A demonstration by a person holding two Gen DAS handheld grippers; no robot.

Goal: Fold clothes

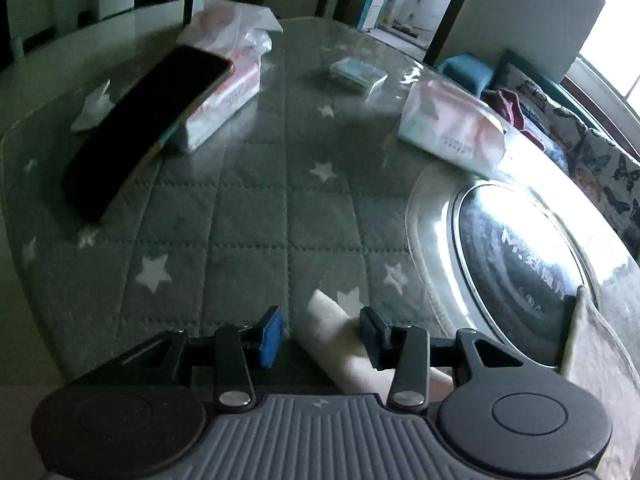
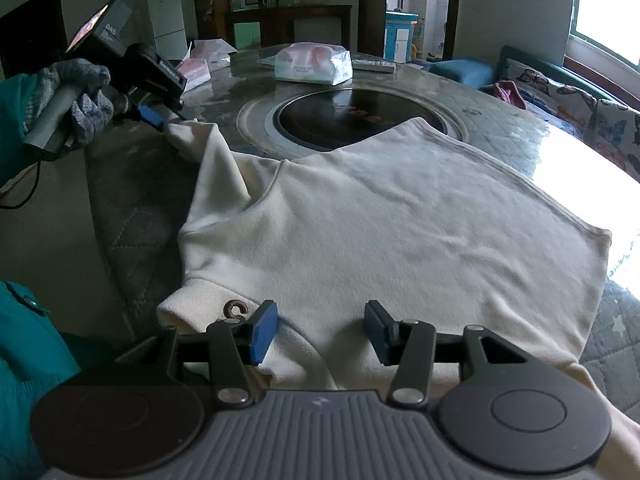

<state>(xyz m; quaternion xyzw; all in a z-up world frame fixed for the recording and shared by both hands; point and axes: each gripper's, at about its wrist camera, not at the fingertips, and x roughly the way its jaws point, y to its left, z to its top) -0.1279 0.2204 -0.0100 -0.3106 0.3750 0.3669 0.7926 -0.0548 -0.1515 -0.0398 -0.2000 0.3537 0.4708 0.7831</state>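
Observation:
A cream long-sleeved top [image 2: 400,216] lies spread on the round table, its hem toward the dark hob. My left gripper [image 1: 320,336] is open; the end of one cream sleeve [image 1: 340,340] lies between its blue pads, untouched by the left pad. In the right wrist view the left gripper [image 2: 160,114], held by a gloved hand, sits at that sleeve's tip [image 2: 188,132]. My right gripper [image 2: 320,332] is open, low over the top's near edge beside the other sleeve cuff [image 2: 192,312], holding nothing.
A grey quilted star cover [image 1: 248,208] is on the table. A black round hob [image 2: 356,116] is set in its middle. A phone [image 1: 144,128] leans on a tissue box [image 1: 228,104]; a tissue pack [image 1: 452,128] and a small box [image 1: 358,74] lie beyond. A butterfly-print sofa [image 2: 580,112] is at right.

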